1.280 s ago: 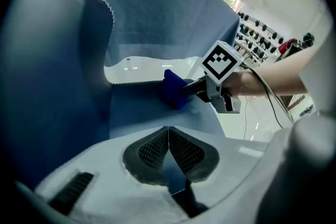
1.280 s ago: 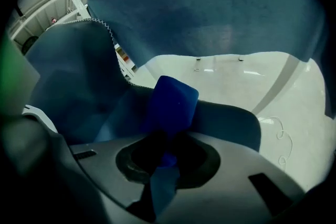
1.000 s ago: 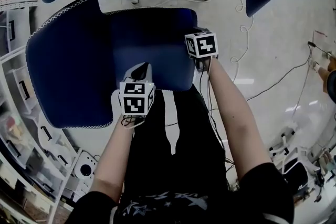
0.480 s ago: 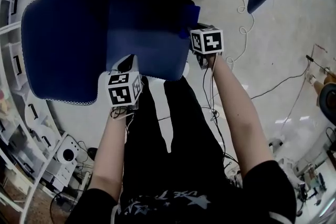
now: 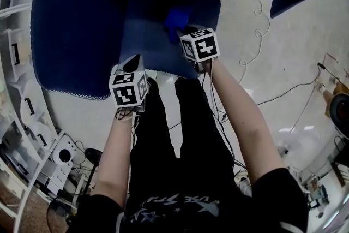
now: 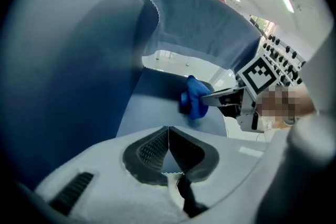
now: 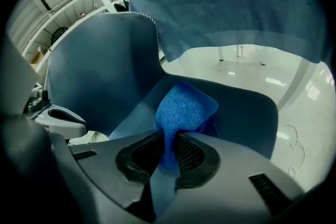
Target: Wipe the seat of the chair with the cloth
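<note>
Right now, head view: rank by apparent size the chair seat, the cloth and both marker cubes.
1. chair seat: largest by far.
2. left marker cube and right marker cube: look alike, so not ranked; both are nearer the camera.
3. cloth: smallest, partly hidden behind the right marker cube.

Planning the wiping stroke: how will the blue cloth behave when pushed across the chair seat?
The bright blue fuzzy cloth is probably floppy: it bunches in folds beyond the right gripper pinching it. Likely light: one pinch carries the whole wad. Its nubby pile should drag, not slip, on the dark blue seat.
</note>
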{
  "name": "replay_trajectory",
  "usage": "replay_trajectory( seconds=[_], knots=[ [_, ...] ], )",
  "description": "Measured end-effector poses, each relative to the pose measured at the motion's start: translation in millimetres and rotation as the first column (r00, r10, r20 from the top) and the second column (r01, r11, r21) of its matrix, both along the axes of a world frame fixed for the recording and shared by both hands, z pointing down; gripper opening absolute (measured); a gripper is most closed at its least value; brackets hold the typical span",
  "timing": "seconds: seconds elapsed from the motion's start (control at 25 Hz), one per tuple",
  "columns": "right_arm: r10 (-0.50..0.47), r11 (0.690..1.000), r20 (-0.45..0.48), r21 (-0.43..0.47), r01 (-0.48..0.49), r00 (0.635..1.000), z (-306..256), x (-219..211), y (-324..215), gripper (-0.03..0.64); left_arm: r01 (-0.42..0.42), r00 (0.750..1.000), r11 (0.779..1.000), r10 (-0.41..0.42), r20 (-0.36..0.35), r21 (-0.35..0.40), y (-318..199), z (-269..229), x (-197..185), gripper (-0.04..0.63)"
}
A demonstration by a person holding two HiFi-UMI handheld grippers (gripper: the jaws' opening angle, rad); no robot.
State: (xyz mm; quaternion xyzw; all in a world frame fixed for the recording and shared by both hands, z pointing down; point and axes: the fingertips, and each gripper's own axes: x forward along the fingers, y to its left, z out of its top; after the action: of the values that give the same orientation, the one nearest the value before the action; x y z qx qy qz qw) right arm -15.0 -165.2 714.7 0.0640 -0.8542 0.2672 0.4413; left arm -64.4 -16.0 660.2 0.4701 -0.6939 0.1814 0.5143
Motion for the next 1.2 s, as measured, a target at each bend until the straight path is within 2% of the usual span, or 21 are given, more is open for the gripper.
replay_trajectory(
  seconds=[0.12, 0.32, 0.44, 0.56, 0.8, 1.0, 1.12, 1.2],
  knots=[
    [-0.053, 0.998, 0.021, -0.014, 0.054, 0.998, -1.3, -40.4, 38.3, 0.056, 0.015, 0.999, 1.000, -0.014, -0.041, 0.003, 15.7, 2.4, -7.5, 0.021],
    [-0.164, 0.986, 0.065, -0.010, 0.165, 0.984, 2.2, -100.3, 84.6, 0.055, -0.006, 0.995, 1.000, 0.008, -0.101, 0.022, 20.7, 5.3, -6.7, 0.020],
    [-0.230, 0.973, 0.066, 0.014, 0.230, 0.971, 4.5, -123.2, 98.5, 0.056, 0.014, 0.988, 1.000, -0.010, -0.151, 0.026, 21.7, 4.3, -9.6, 0.021],
    [-0.233, 0.972, 0.044, 0.008, 0.233, 0.971, 10.4, -131.3, 103.2, 0.055, -0.003, 0.978, 0.999, 0.010, -0.206, 0.036, 21.2, 1.3, -8.5, 0.021],
    [-0.117, 0.993, -0.020, 0.014, 0.118, 0.993, 25.7, -98.9, 83.7, 0.055, -0.088, 0.959, 0.996, 0.092, -0.267, 0.027, 25.9, 2.3, 8.4, 0.020],
    [0.042, 0.999, -0.053, 0.013, -0.042, 0.998, 31.8, -47.3, 57.3, 0.057, -0.201, 0.947, 0.980, 0.197, -0.254, 0.011, 26.5, 5.3, 25.7, 0.021],
    [0.126, 0.992, -0.060, 0.010, -0.126, 0.990, 33.3, -14.4, 46.6, 0.057, -0.210, 0.949, 0.978, 0.203, -0.243, -0.002, 25.8, 9.2, 30.7, 0.021],
    [0.145, 0.989, -0.068, 0.032, -0.143, 0.987, 33.1, 5.6, 36.6, 0.057, -0.193, 0.953, 0.981, 0.187, -0.236, 0.000, 20.0, 11.2, 32.3, 0.020]
  ],
)
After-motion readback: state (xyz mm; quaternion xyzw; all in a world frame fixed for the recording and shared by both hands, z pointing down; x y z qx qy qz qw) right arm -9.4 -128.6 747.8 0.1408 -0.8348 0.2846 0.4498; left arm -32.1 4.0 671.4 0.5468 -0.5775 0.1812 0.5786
